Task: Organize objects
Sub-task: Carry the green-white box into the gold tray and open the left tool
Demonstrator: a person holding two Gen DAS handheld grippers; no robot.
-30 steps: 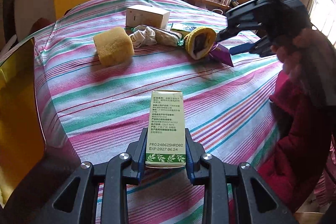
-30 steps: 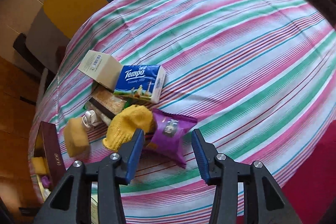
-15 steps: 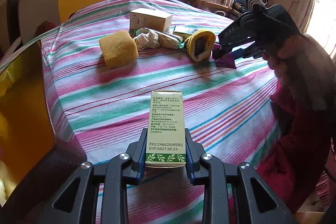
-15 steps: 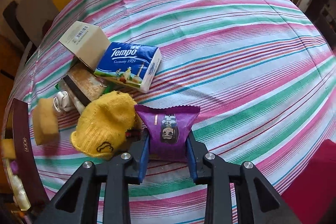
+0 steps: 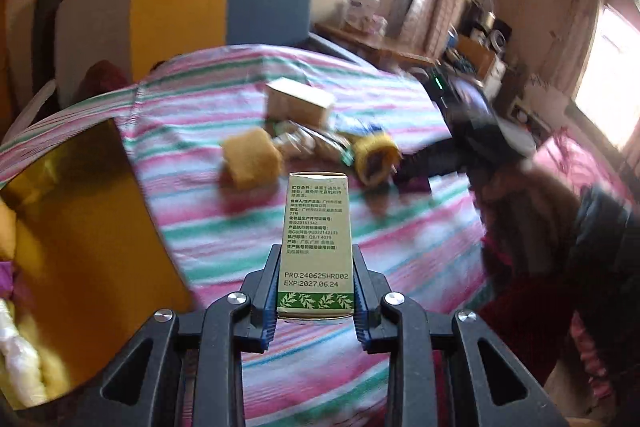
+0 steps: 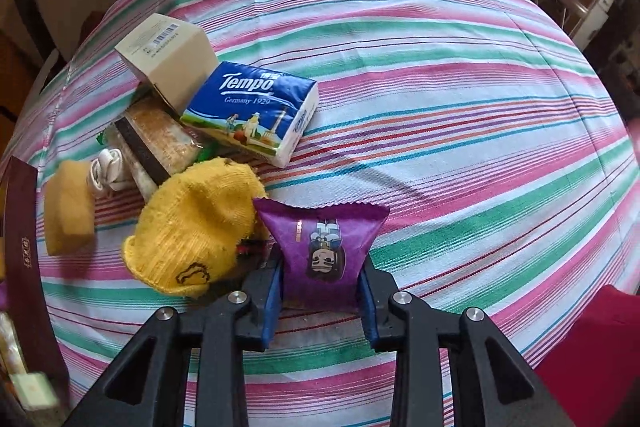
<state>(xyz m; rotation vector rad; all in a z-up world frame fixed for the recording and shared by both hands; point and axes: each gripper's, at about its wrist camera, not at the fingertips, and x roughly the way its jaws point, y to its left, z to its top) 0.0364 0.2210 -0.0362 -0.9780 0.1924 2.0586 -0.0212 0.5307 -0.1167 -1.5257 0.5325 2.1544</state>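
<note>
Only the left wrist view shows the gold-lined box open at the left edge of the striped tablecloth; the right wrist view alone shows the blue tissue pack clearly, printed "Tempo, Germany 1929", leaning on a beige carton with a barcode. The left gripper is clamped narrowly on a green-and-cream box reading "PRO:240625HRD02, EXP:2027.06.24", held above the cloth. The right gripper has just closed on the purple snack packet, pinched between both pads, beside the yellow knitted hat and the yellow sponge.
</note>
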